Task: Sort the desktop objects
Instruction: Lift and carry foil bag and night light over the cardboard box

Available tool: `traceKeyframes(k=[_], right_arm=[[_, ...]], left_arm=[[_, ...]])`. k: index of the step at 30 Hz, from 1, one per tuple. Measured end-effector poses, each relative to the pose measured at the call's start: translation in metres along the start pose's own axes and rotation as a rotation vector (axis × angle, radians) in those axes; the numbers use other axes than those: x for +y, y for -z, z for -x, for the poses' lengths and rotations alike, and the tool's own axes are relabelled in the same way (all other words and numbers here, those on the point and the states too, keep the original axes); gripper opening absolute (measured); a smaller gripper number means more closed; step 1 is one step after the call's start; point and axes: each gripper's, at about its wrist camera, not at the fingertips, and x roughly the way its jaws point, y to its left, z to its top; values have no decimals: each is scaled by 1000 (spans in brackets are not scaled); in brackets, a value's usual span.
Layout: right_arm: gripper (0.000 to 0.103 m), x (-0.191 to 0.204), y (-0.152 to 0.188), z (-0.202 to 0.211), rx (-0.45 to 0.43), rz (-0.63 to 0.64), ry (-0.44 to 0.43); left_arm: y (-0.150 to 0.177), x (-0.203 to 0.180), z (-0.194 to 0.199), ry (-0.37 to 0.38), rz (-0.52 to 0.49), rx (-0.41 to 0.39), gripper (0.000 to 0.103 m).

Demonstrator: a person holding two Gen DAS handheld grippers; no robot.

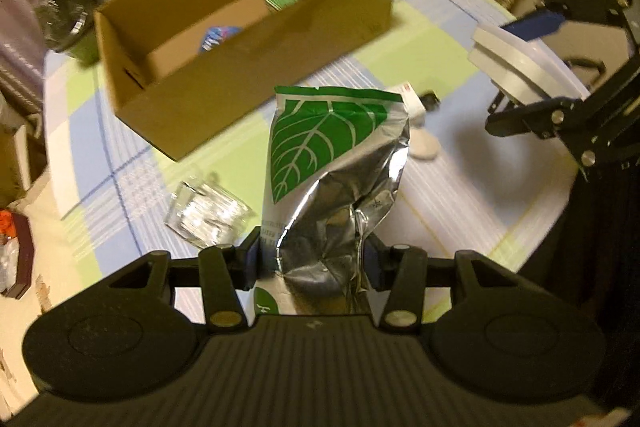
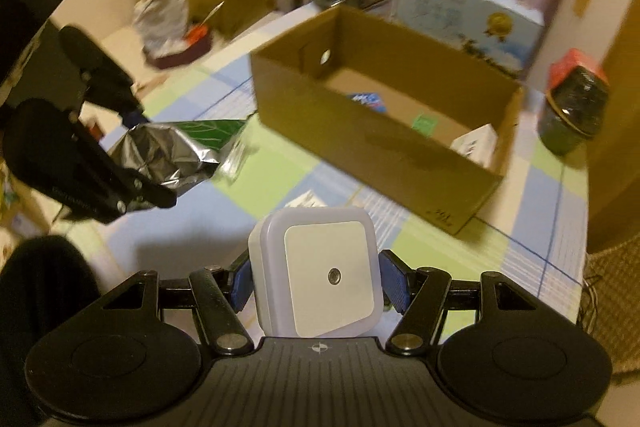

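Observation:
My left gripper [image 1: 314,263] is shut on a crumpled silver foil pouch with a green leaf print [image 1: 332,163], held above the table. It also shows at the left of the right wrist view [image 2: 172,151]. My right gripper [image 2: 318,283] is shut on a white square night light [image 2: 316,271], which also shows at the right of the left wrist view [image 1: 520,67]. An open cardboard box [image 1: 256,67] stands ahead on the checked tablecloth [image 1: 460,211]; in the right wrist view the box [image 2: 360,143] holds a white carton, a green item and a blue packet.
A clear plastic box [image 1: 204,217] lies on the cloth left of the pouch. A small white object [image 1: 422,145] lies behind the pouch. A dark jar [image 2: 572,119] stands right of the box, and a light blue carton [image 2: 468,15] behind it. The table edge curves at right.

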Motion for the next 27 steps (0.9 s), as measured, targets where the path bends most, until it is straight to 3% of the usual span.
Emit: traceKeyframes(k=[14,27], right_arm=[[61,-26,-25,21,-97,-132,99],[61,-51,-60,8,-132,-207,133]], left_arm=[[-49,6,30,-48,148,-94,44],[-82,35,39,-20,242,-134,44]])
